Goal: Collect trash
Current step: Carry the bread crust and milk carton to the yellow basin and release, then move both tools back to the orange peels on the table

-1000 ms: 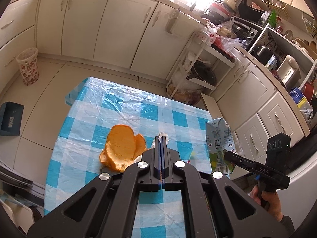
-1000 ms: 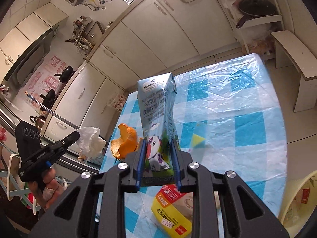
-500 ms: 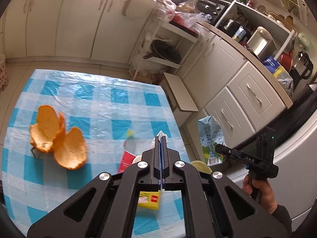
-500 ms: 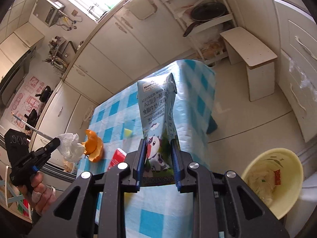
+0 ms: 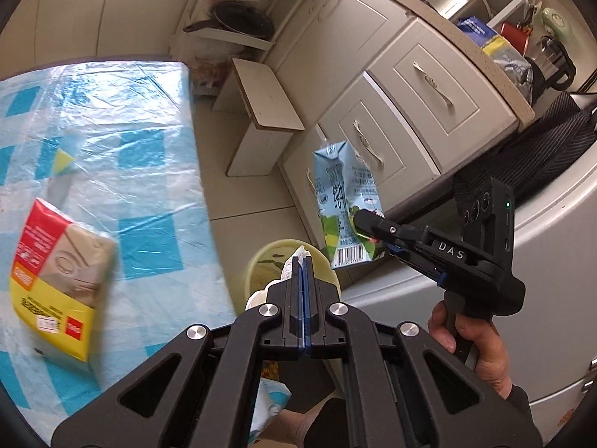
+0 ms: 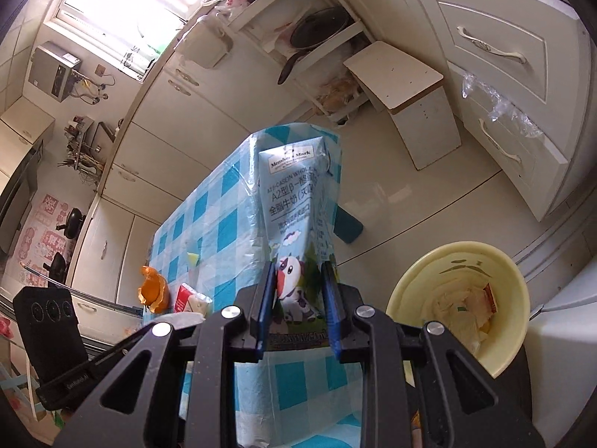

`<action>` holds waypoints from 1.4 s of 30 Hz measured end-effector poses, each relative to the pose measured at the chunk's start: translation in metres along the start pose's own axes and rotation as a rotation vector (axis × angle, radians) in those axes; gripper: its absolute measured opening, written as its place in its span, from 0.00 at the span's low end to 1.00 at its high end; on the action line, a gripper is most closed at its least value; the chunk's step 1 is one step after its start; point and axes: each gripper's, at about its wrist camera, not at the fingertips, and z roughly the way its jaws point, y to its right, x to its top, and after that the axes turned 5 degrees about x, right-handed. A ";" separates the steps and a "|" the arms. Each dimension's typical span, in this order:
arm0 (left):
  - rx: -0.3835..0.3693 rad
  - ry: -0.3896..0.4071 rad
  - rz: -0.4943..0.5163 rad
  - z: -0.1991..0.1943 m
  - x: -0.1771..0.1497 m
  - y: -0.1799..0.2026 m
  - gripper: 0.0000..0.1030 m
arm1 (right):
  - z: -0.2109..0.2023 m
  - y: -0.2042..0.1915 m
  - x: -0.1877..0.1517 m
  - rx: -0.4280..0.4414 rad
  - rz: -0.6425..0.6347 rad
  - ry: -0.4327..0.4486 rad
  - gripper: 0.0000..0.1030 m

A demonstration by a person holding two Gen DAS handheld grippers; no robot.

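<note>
My right gripper [image 6: 297, 270] is shut on a light blue milk carton [image 6: 294, 224] and holds it upright in the air, beside the table; the carton also shows in the left wrist view [image 5: 345, 207]. My left gripper [image 5: 303, 261] is shut on a crumpled white tissue [image 5: 290, 268], just above a pale yellow trash bin [image 5: 257, 267]. The bin [image 6: 459, 298] stands on the floor by the table's corner, with paper scraps inside. A red and yellow packet [image 5: 56, 272] and orange peel [image 6: 153, 293] lie on the blue checked table [image 5: 149, 171].
A small white step stool [image 5: 261, 115] stands on the floor beyond the table. White drawer cabinets [image 5: 410, 112] run along the right. A white appliance [image 5: 552, 239] stands behind the bin. A rack with a frying pan [image 6: 317, 33] is at the far wall.
Both grippers have swung right, off the table toward the yellow bin. My left gripper with the tissue now hangs over the bin. The carton has come nearer the bin.
</note>
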 end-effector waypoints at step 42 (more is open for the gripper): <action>0.697 0.240 -0.395 -0.179 0.032 -0.286 0.59 | 0.065 -0.092 -0.017 -0.082 -0.288 -0.135 0.59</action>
